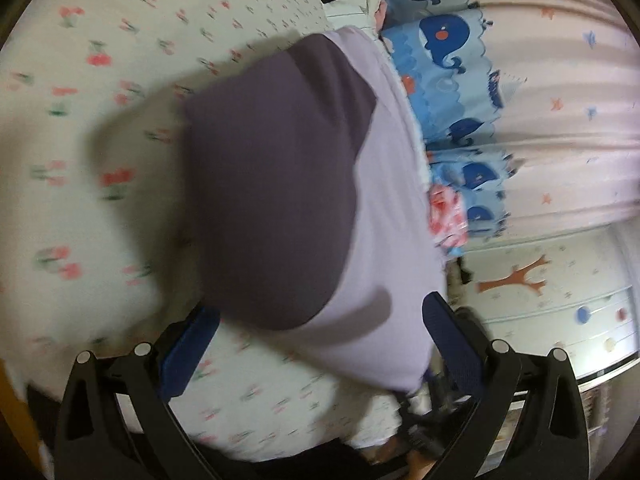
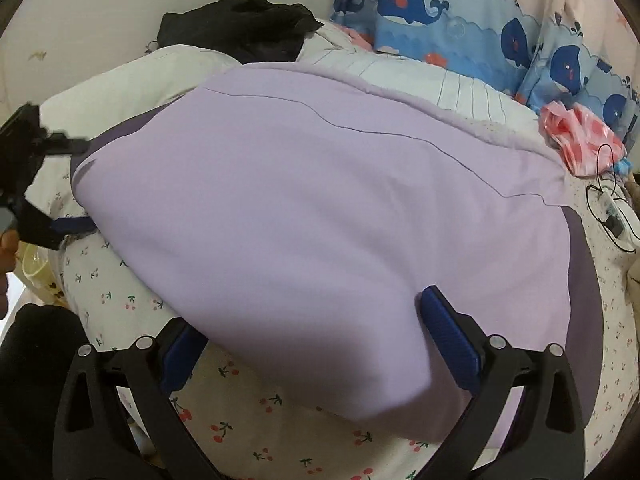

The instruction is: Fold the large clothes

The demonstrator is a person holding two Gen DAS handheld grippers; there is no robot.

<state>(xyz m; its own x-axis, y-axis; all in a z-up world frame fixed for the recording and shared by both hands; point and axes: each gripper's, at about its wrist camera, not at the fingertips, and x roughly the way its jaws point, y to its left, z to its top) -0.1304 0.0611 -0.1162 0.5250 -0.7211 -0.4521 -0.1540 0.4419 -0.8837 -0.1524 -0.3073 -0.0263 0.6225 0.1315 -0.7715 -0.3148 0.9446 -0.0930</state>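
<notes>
A large garment [image 2: 320,208], lilac with dark purple panels, lies folded on the cherry-print bedsheet [image 2: 248,412]. My right gripper [image 2: 316,344] is open at its near edge, blue pads [image 2: 448,332] wide apart with the lilac cloth lying between them. In the blurred left wrist view, the garment [image 1: 280,184] shows a dark purple panel beside lilac. My left gripper [image 1: 320,344] is open around its edge, and the cloth hides one fingertip. In the right wrist view, the left gripper [image 2: 76,182] stands open at the garment's far left side.
A black clothes pile [image 2: 240,28] and a white striped duvet [image 2: 440,80] lie behind the garment. A whale-print curtain [image 2: 460,20] hangs at the back. A pink plastic bag [image 2: 576,140] and a cabled device [image 2: 612,216] sit at right. A hand [image 2: 6,248] shows at far left.
</notes>
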